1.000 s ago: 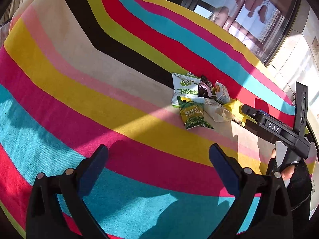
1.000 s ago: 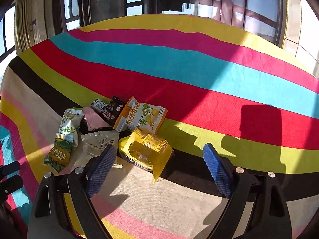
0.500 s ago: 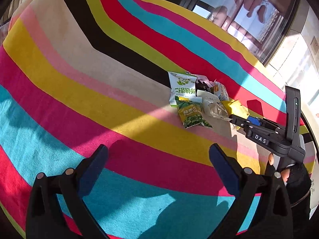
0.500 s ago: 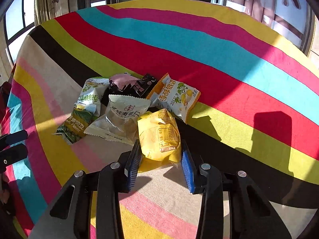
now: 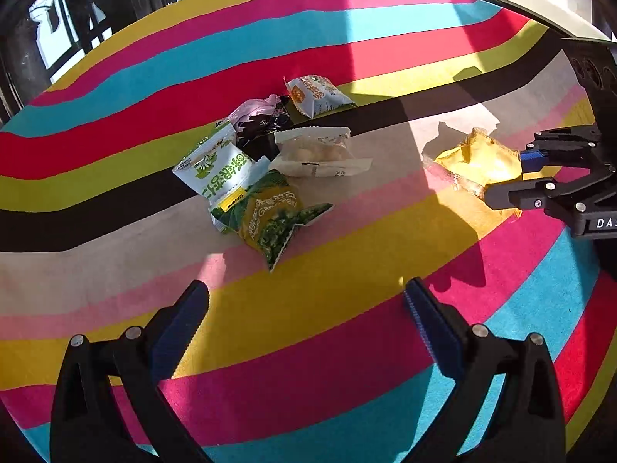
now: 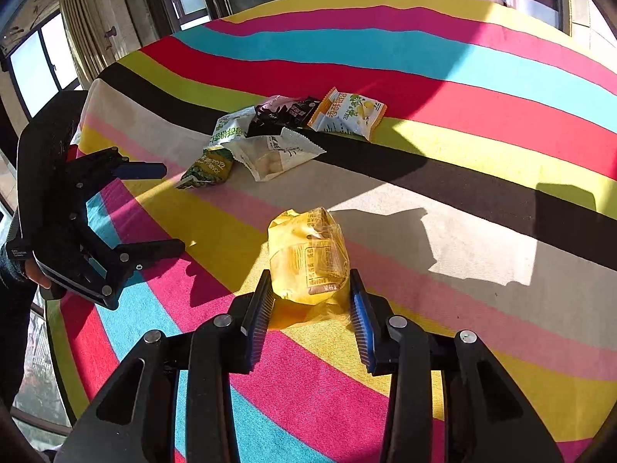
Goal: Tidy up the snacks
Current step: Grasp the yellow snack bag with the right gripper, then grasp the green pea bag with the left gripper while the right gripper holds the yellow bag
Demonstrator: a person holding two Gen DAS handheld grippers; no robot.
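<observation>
R gripper point(image 6: 312, 305) is clamped on the yellow snack pack point(image 6: 308, 258), pads pressing its two sides near the lower end; the jaws closed onto it within the last sec. The pack stands up out of the jaws, well clear of the snack pile and nearer the camera than it, over the pink/yellow bands of the striped cloth point(image 6: 482, 77). Whether its bottom edge touches the cloth, can't tell.

Handling, judged: light, soft film bag w/ a puffy air cushion, crinkly and prob slippery. Contents look like a soft cake or bread, so crushable; squeeze no harder than needed. Grip across the body works, but the film can slide, so a sealed end or seam would be the firmer hold. Bag will flop and swing if moved fast.

L gripper point(image 5: 304, 316) has its jaws wide apart, nothing between them, hovering on the near side of the pile.

Pile, from the yellow pack outward: the green pea-snack bag point(image 6: 206, 168) is closest, angled, partly under a white-green pouch point(image 6: 231, 129). Just beside these lies a clear-white pouch point(image 6: 275, 154) w/ pale round pieces inside. Behind it, a black-pink wrapper point(image 6: 283, 110), crumpled. Farthest, on the pile's far side, an orange-white bag point(image 6: 347, 112) lying flat. All look equally light and thin; the overlapped ones need picking from a free edge or corner so neighbours don't drag along.
</observation>
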